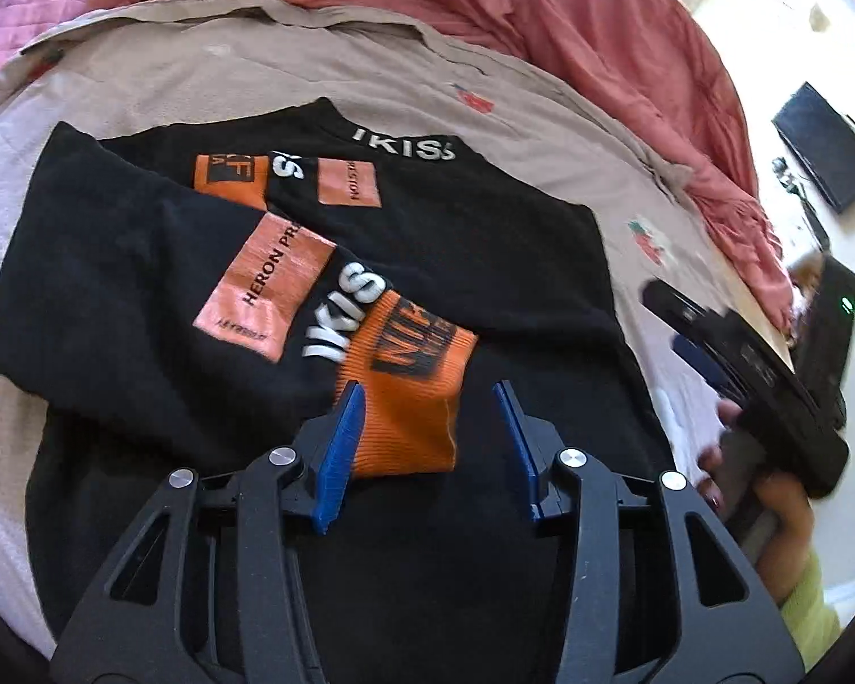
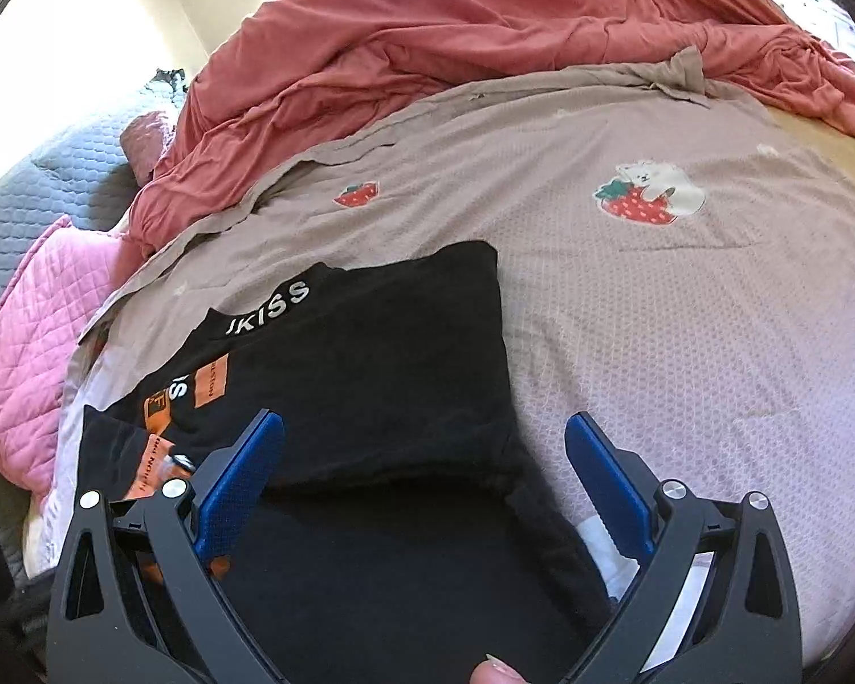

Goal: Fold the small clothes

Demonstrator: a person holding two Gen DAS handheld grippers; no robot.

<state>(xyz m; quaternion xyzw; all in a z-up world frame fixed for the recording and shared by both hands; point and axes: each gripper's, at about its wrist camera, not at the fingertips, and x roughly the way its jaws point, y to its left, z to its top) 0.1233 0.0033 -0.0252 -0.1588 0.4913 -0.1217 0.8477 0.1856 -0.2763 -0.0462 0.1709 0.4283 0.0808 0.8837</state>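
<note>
Left gripper [image 1: 430, 404]: hanging just over the garment, its blue fingers [image 1: 342, 444] standing apart with the orange cuff lying between them, the pads not pressing on it.
Right gripper [image 2: 424, 450]: pointing down over the garment's right part, jaws spread wide and holding nothing; in the left view a hand [image 1: 769, 490] is carrying it at the right edge.
Black sweatshirt [image 1: 159, 262]: lying on the bed with both sleeves folded across its front, orange patches and white lettering facing up, collar at the far side.
Orange cuff [image 1: 410, 404]: resting on the black body, nearest the left gripper.
Beige sheet [image 2: 627, 308]: spreading beneath the garment, strawberry prints showing.
Coral blanket [image 2: 456, 17]: bunching up beyond the sheet.
Pink quilt [image 2: 34, 308]: lying at the far left.
</note>
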